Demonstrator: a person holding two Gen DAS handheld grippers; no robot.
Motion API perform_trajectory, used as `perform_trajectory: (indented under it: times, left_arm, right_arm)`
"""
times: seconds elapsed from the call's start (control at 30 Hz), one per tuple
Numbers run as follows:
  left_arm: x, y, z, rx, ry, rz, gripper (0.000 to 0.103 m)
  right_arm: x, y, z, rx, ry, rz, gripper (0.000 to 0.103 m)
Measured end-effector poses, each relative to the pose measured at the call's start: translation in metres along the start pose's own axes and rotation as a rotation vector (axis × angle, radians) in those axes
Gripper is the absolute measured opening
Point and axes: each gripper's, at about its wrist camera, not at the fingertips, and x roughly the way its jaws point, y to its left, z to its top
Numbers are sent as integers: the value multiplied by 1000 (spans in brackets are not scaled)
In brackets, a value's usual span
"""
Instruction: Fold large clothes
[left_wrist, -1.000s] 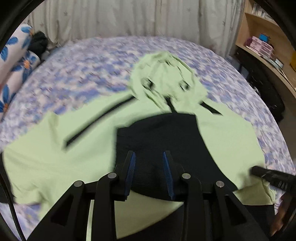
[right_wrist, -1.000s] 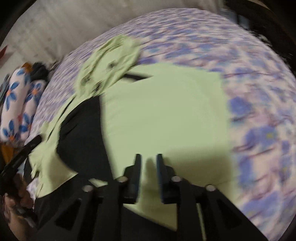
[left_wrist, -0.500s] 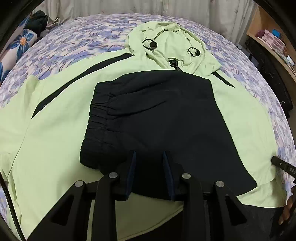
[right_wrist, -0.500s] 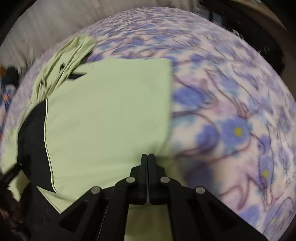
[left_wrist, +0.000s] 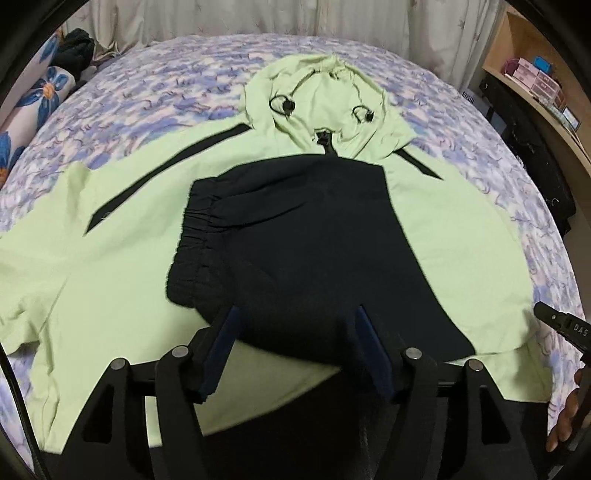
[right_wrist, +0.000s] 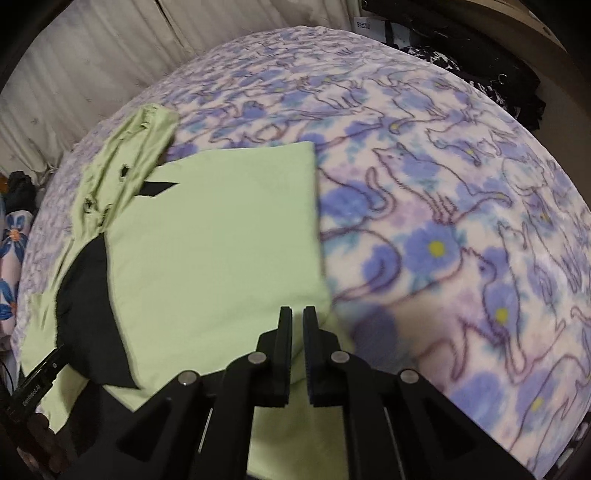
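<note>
Lying on the bed (left_wrist: 155, 74), the jacket (left_wrist: 110, 258) is spread flat; left gripper (left_wrist: 295, 343) has just been opening over nothing, right gripper (right_wrist: 297, 332) is pinching its edge.

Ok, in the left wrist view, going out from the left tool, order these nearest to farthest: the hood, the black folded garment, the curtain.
1. Black folded garment, its near edge right between the left tool fingers.
2. Hood of the green jacket, beyond the black garment, centre.
3. Curtain, along the top, past the bed's far edge.
</note>
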Motion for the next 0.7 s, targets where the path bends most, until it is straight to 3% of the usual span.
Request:
perform_trajectory:
  times: [0.17,0.37,0.43,0.7]
  left_arm:
    - [-31,-7,-13,23,-50,4,71]
    - [-60,-12,-30,45,-90,18,72]
    - [-65,-12,-34,39,-95,19,72]
    - [-84,10,-47,-47,-65,-13,76]
  right_arm:
    - [-16,20,-13,-16,-4,48,6]
    - [-28,37,-26,-28,-2,59,10]
    - [-33,40,-30,-18,-9,64,18]
    - [-39,50,-64,43,-5,95,19]
